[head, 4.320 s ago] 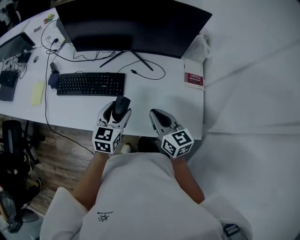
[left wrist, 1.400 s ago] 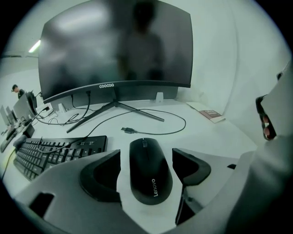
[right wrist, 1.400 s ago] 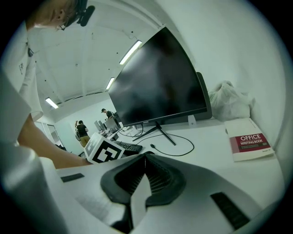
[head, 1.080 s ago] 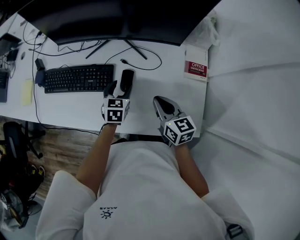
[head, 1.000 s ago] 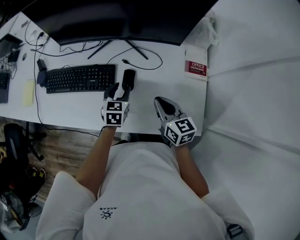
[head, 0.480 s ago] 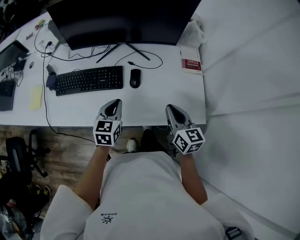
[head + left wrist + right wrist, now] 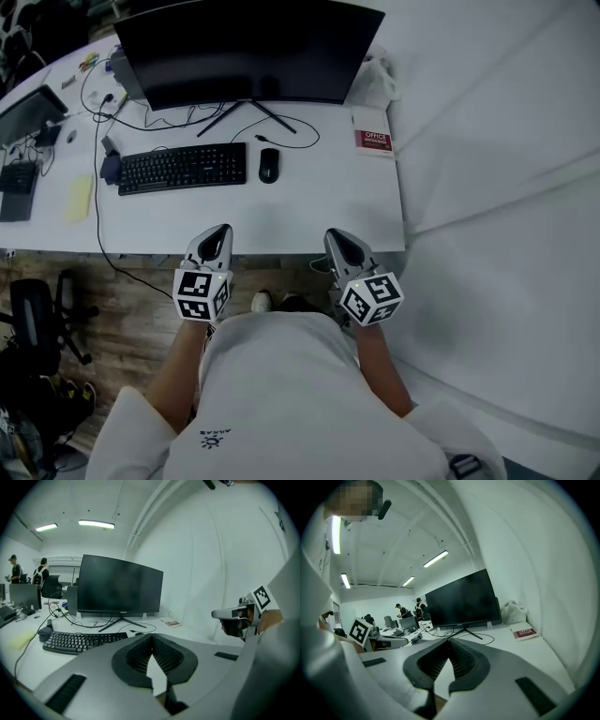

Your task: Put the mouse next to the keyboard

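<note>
- White rectangular desk [image 7: 309, 211]: carries everything.
- Wide black monitor [image 7: 248, 52]: stands along the far edge.
- Black full-size keyboard [image 7: 183, 168]: mid-desk, towards the left edge.
- Left gripper [image 7: 219, 231] and right gripper [image 7: 335, 235]: both at the near edge, jaws pressed together. Each gripper view shows nothing between them.
- Small black mouse [image 7: 269, 165]: just beside the keyboard's right end with a slim gap between. Its long axis points to the far edge.
- Judgement: placement looks done, and the step in hand is standing off.
- To do it well, hold both grippers at the near edge, clear of the thin black cable [image 7: 298, 131] behind the mouse, so nothing gets nudged.
</note>
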{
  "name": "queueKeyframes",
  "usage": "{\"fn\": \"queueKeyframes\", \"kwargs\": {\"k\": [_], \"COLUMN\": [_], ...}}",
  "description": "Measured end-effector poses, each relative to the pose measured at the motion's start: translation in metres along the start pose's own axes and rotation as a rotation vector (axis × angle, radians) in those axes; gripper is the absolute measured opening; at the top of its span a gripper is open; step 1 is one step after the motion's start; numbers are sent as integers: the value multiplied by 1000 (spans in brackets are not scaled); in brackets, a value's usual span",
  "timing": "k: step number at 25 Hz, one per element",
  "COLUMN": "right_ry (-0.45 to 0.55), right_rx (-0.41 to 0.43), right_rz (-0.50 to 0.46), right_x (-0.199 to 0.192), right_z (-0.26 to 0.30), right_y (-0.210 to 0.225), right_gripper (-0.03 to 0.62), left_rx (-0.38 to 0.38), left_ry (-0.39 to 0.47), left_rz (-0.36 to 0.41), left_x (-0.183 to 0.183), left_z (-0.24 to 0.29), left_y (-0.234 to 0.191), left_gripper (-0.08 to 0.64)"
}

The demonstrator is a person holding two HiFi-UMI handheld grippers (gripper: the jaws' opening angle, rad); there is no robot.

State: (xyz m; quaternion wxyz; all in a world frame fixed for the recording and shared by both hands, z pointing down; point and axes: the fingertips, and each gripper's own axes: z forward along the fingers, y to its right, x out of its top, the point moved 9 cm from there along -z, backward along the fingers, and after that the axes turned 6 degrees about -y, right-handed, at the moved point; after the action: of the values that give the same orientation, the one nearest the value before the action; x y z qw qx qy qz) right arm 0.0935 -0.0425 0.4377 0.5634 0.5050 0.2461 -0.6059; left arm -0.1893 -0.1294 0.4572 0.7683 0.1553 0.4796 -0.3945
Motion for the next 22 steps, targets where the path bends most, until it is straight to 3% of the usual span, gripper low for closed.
{"fn": "queueKeyframes", "kwargs": {"k": [4,12,22], "right_ry": [-18,-10,-9], "right_rx": [52,113,119], "right_rz": [-44,-88,-80], "right_x": [0,16,10], "right_z": [-2,-6,-20], "right_y": [-2,3,15], "right_gripper": [17,17,17], "left_rx": [-1,39,37], "left_ry": [20,41,45], "left_rz": [20,-24,-5], "left_x": [1,-3,4], "left_z": [-12,-18,-6], "left_y": [14,36,54], "left_gripper": [11,11,11]}}
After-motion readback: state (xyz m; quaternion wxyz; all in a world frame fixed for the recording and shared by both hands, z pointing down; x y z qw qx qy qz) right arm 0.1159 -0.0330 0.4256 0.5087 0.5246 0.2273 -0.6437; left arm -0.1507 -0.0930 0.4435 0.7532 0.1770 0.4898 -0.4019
